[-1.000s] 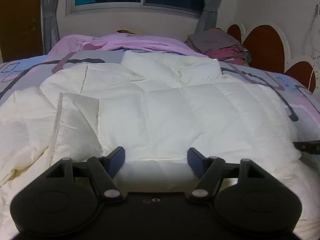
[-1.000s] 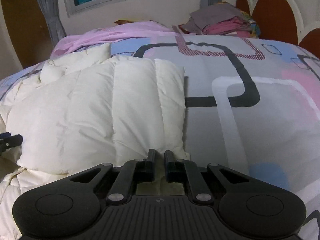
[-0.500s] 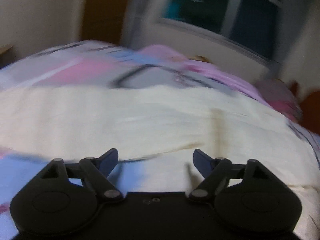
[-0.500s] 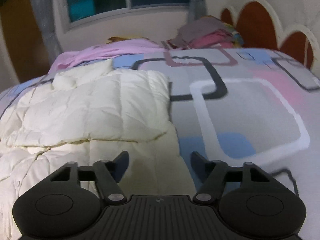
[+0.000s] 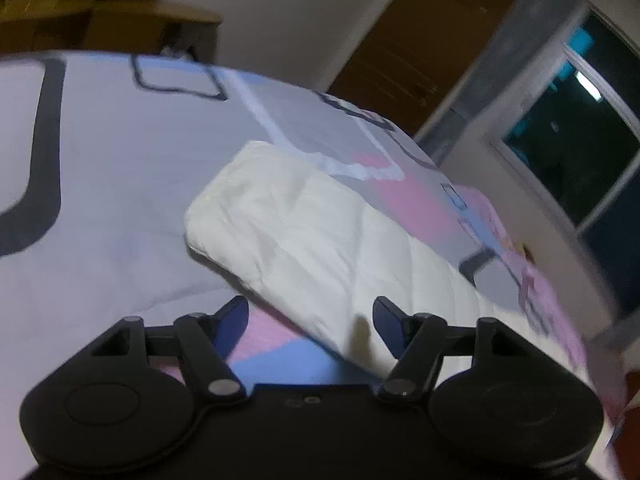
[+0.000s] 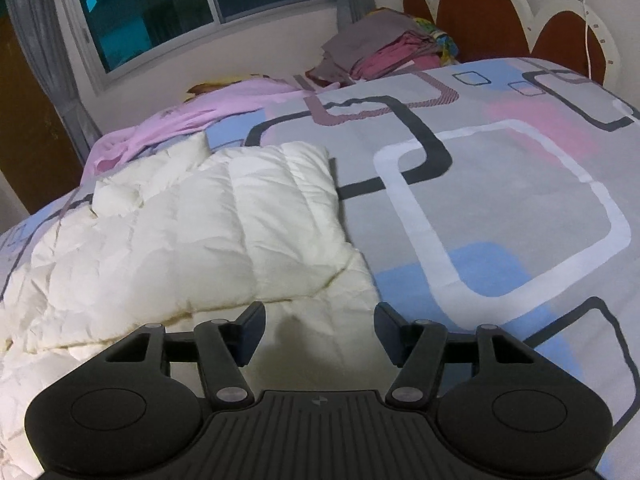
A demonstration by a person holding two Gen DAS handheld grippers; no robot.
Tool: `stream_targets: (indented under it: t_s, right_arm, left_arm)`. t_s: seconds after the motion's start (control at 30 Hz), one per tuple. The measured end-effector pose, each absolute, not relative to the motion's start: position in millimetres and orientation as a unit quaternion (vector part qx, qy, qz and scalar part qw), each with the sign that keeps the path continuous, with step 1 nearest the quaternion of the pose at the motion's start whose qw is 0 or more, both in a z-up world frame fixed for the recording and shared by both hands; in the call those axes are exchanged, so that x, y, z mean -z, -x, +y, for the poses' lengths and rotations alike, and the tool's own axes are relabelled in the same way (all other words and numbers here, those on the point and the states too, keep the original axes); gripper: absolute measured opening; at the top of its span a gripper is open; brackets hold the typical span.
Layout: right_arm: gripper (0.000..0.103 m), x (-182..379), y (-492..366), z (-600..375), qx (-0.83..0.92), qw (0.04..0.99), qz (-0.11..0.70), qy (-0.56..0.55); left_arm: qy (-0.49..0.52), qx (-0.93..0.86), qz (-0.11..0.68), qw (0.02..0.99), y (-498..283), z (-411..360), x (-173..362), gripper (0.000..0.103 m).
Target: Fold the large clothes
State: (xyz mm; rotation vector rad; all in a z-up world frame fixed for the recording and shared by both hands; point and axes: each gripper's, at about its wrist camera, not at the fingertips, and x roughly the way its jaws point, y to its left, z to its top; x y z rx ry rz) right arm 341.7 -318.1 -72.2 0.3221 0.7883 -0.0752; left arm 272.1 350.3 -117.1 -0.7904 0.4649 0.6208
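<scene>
Left gripper (image 5: 310, 322): spread wide, holding nothing; a second ago aimed at the middle of the jacket, now swung round to its far left end.
Right gripper (image 6: 319, 326): spread wide and holding nothing; a second ago pinched shut on the jacket's edge, now let go.
Jacket (image 6: 192, 240): puffy and cream, lying on the bed, one side folded over on top; edge just under the right gripper, no longer gripped.
Jacket end (image 5: 288, 224): rounded, flat on the bedspread, right in front of the left gripper.
Bedspread (image 6: 500, 208): grey with pink and blue squares, under the jacket.
Pink cloth (image 6: 176, 124): behind the jacket, same spot as before.
Clothes pile (image 6: 384, 52): by the headboard, same spot as before.
Left view: a bit blurry.
</scene>
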Motion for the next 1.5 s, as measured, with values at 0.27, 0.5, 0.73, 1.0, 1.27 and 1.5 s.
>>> stream_targets:
  t_s: [0.27,0.5,0.73,1.0,1.27,1.5]
  right_arm:
    - [0.061,62,-346,-302,0.061,0.910,0.379,-0.153]
    - [0.061,50,-348,-292,0.064,0.912,0.366,-0.175]
    - [0.061,49,-350,-290,0.051,0.914,0.358,-0.184]
    - [0.061,42,-352,-320,0.032,0.913,0.344,-0.218]
    - [0.061,38,-338,-372,0.045,0.909,0.334,-0.245]
    - [0.061,39,-319,-415,0.045,0.903,0.335,-0.266]
  left_arm:
    - [0.435,-0.282,0.181,0.835,-282,384,132,0.043]
    - [0.353,-0.232,0.152,0.894,-305,364,89,0.009]
    - [0.230,-0.096,0.165,0.954,-356,263,31,0.009]
    - [0.103,0.060,0.228,0.966,-418,86,20,0.009]
    - [0.050,0.164,0.276,0.946,-468,-43,47,0.009]
    - [0.029,0.211,0.325,0.921,-471,-114,88,0.012]
